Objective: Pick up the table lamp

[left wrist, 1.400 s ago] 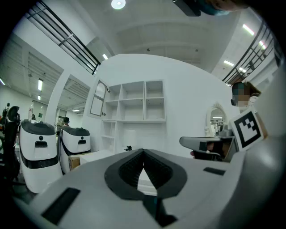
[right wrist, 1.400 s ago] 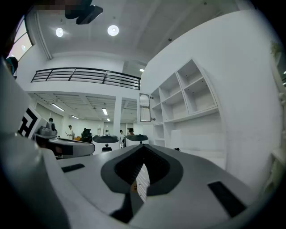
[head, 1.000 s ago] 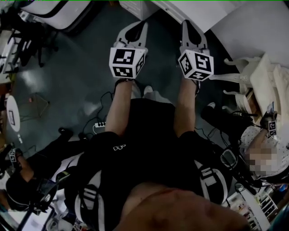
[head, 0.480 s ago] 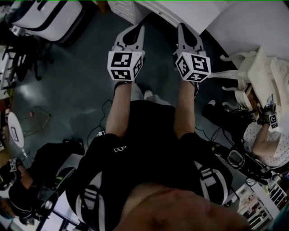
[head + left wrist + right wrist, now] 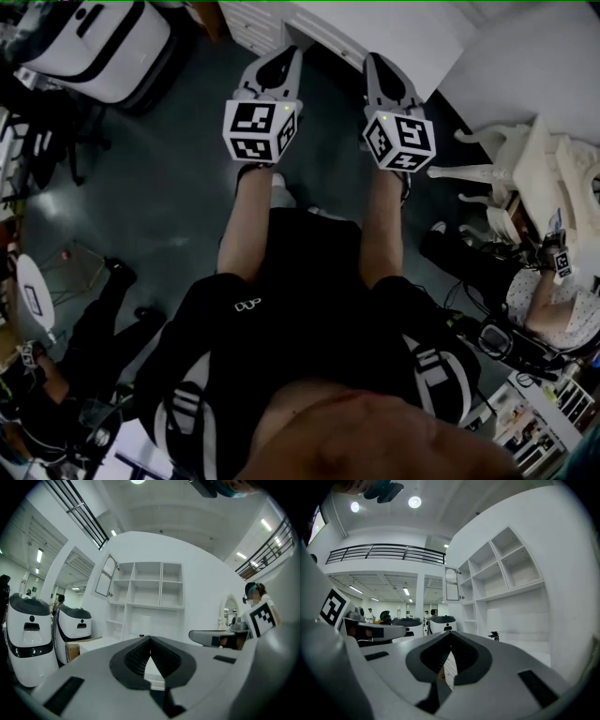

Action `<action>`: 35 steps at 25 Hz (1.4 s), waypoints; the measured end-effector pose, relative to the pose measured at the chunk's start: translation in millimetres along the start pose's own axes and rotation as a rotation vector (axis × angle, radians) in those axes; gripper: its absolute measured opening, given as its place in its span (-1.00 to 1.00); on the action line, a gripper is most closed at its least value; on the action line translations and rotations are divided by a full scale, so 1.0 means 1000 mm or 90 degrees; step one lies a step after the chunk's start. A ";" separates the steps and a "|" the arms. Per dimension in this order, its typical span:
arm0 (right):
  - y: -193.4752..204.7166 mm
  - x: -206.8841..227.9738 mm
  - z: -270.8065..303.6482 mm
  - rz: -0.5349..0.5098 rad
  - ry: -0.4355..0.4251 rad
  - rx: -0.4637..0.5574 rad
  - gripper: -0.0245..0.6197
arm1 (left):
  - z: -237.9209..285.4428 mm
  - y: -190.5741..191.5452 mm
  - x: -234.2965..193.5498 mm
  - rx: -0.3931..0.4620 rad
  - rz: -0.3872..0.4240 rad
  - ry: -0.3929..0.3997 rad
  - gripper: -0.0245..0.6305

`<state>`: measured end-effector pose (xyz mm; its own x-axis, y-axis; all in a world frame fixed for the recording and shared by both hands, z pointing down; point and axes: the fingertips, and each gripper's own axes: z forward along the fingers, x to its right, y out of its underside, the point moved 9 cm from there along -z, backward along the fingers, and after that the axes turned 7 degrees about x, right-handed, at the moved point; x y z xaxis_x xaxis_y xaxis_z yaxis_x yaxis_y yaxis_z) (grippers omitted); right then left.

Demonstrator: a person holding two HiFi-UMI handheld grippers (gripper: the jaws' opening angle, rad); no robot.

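Note:
No table lamp shows plainly in any view. My left gripper (image 5: 279, 62) and my right gripper (image 5: 377, 64) are held level, side by side, in front of the person's body, and point toward a white desk (image 5: 394, 26) at the top of the head view. In the left gripper view the jaws of the left gripper (image 5: 150, 638) meet at their tips with nothing between them. The right gripper (image 5: 451, 633) is shut the same way, on nothing. A small dark object (image 5: 494, 635) stands on the white surface below the shelves; I cannot tell what it is.
A white shelf unit (image 5: 148, 597) stands against the wall ahead. White robot bodies (image 5: 28, 634) stand at the left. An ornate white table (image 5: 534, 159) and a seated person (image 5: 553, 300) are at the right; another person (image 5: 89, 328) and cables lie low left.
Both grippers and the person have moved forward over the dark floor; the white desk now lies closer under the jaw tips. The person at the lower left has shifted. The jaws stay shut.

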<state>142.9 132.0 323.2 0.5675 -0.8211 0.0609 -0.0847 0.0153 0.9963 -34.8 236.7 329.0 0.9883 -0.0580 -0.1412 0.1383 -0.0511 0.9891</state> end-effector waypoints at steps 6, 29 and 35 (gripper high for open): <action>-0.003 -0.040 0.054 -0.006 -0.030 0.006 -0.87 | -0.002 -0.021 -0.063 0.016 0.007 -0.029 -0.90; 0.040 0.009 0.160 0.058 0.022 0.006 -0.87 | 0.106 -0.008 -0.136 -0.040 0.046 -0.003 -0.89; 0.057 0.021 0.236 0.041 0.008 0.002 -0.87 | 0.160 0.005 -0.162 -0.075 0.035 0.009 -0.90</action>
<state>-43.3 -18.9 366.9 0.5712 -0.8111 0.1260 -0.1245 0.0662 0.9900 -204.8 86.3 349.6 0.9953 -0.0431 -0.0864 0.0892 0.0693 0.9936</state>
